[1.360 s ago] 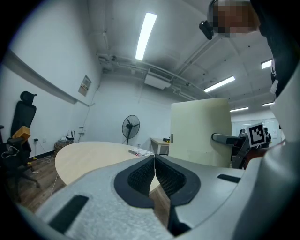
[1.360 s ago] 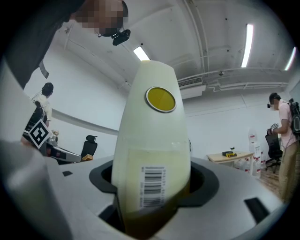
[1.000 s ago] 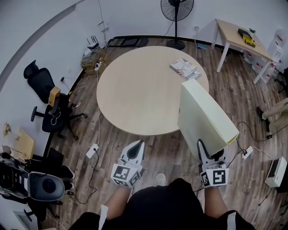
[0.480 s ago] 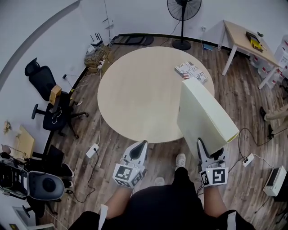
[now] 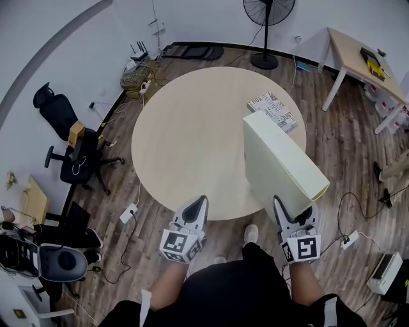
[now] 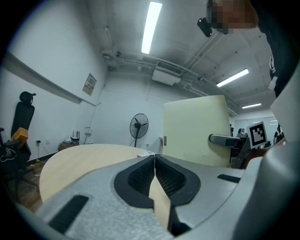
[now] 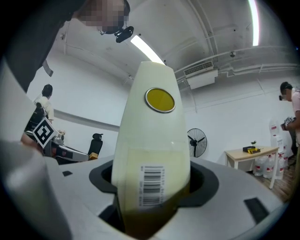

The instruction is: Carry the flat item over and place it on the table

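**A:** Right tongs [image 5: 295, 212], state?

**B:** Clenched on the flat box [image 5: 281, 159]. The jaws stood wide, with 1 pad against each broad face, gripping its lower end. In the right gripper view the box's narrow edge faced the camera. A barcode label [image 7: 151, 185] sat on that edge just above the jaws, with a yellow round sticker [image 7: 160, 100] higher up.

**A:** Left tongs [image 5: 200, 202]?

**B:** Closed, tips meeting, nothing between them. Only the pale top of the table [image 5: 185, 134] showed through the slit behind the tips. They carried nothing and touched nothing, held level beside the right pair at the table's near rim.

**A:** Position of the box?

**B:** In the air, not on the table. It rose tilted from the right tongs, leaning out over the table's near right rim. In the head view its upper end came close to the printed booklets [image 5: 271, 110], which lay flat on the table's far right part. From the left gripper view the box stood as a broad cream panel to the right of the table.

**A:** Box contents?

**B:** Box closed on every face seen; what was inside could not be told.

**A:** Anything else on the table?

**B:** Only the booklets were noted. A standing fan [image 5: 268, 13] stood on the floor beyond the far rim.
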Tool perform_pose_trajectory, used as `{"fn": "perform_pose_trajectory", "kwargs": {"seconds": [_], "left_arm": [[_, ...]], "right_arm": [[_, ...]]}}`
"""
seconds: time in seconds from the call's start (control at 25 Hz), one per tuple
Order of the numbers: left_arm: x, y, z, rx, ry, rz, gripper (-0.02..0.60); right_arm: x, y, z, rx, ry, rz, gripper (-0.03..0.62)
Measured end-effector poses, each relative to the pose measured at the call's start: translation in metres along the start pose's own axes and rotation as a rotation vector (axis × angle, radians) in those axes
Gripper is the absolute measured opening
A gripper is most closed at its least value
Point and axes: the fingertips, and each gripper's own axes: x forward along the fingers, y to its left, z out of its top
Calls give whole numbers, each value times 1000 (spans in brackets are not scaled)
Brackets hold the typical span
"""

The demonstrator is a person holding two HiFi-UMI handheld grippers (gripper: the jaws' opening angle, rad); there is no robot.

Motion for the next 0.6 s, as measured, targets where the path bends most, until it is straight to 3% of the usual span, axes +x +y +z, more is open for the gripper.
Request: {"fn": "perform_pose_trajectory", "kwargs": {"seconds": [0.28, 0.6], "left_arm": [[46, -1, 11, 4, 9, 57, 9], [76, 16, 3, -5, 71, 205, 9]], "right_arm": [[51, -39, -3, 7, 9, 98, 308], [98, -63, -19, 74, 25, 231, 308]]}}
